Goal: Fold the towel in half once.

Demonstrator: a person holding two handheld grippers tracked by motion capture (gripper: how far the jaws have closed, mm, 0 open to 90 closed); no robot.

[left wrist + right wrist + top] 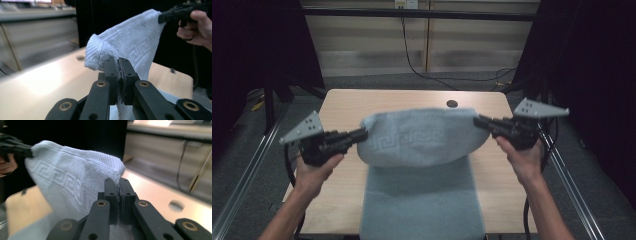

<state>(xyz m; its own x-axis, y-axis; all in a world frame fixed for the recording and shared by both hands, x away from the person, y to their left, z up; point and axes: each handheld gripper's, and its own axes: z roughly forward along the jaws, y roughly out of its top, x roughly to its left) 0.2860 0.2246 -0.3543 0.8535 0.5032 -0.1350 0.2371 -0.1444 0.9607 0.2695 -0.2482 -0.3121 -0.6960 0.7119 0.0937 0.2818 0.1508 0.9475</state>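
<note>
Sagging between both clamped tongs, left (360, 134) and right (478, 121), hangs a pale-blue key-patterned towel (422, 140).

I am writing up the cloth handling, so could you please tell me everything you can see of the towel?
The towel is pale blue-grey terry cloth with a woven Greek-key border band. Its far edge is lifted off the wooden table, stretched between the left gripper and the right gripper, each shut on one corner. The raised part sags in a curve between them; the near part lies flat on the table and reaches its front edge. Nothing else touches it.
</note>
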